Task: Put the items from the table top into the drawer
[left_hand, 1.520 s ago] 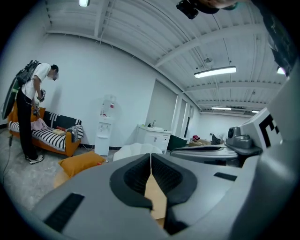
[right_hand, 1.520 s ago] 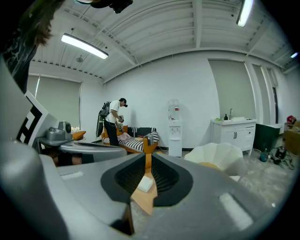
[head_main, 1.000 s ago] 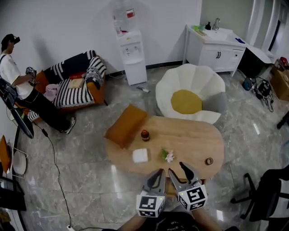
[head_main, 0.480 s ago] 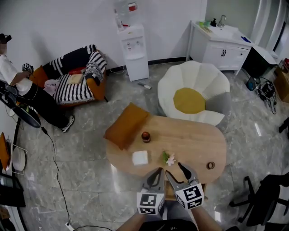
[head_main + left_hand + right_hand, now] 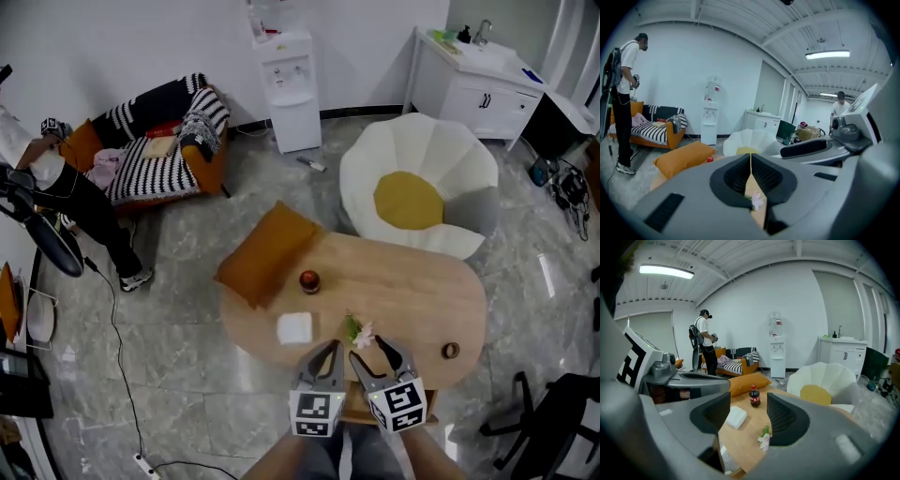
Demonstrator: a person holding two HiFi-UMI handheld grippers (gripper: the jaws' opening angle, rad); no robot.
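On the oval wooden table (image 5: 412, 291) stand a small cola bottle (image 5: 309, 280) (image 5: 754, 396), a white folded pack (image 5: 293, 327) (image 5: 736, 417), a little flower (image 5: 356, 331) (image 5: 764, 438) and a tape ring (image 5: 451, 351). Both grippers hover side by side at the table's near edge. My left gripper (image 5: 329, 347) (image 5: 750, 159) is shut and empty, and the flower (image 5: 757, 200) shows through the slit below its tips. My right gripper (image 5: 368, 349) (image 5: 749, 404) is open. Its jaws have just been opening, with nothing between them. A wooden ledge (image 5: 359, 413) shows under the near edge.
An orange cushion (image 5: 267, 253) lies on the table's left end. Beyond the table is a white petal chair (image 5: 417, 178). A striped sofa (image 5: 155, 164), a water dispenser (image 5: 292, 89) and a white cabinet (image 5: 483, 84) line the back. A person (image 5: 42, 173) stands far left.
Both grippers have sunk toward the table's near edge. The right jaws stand a little wider than a second ago. The head view has shifted, and the person at left has slid partly out of frame.
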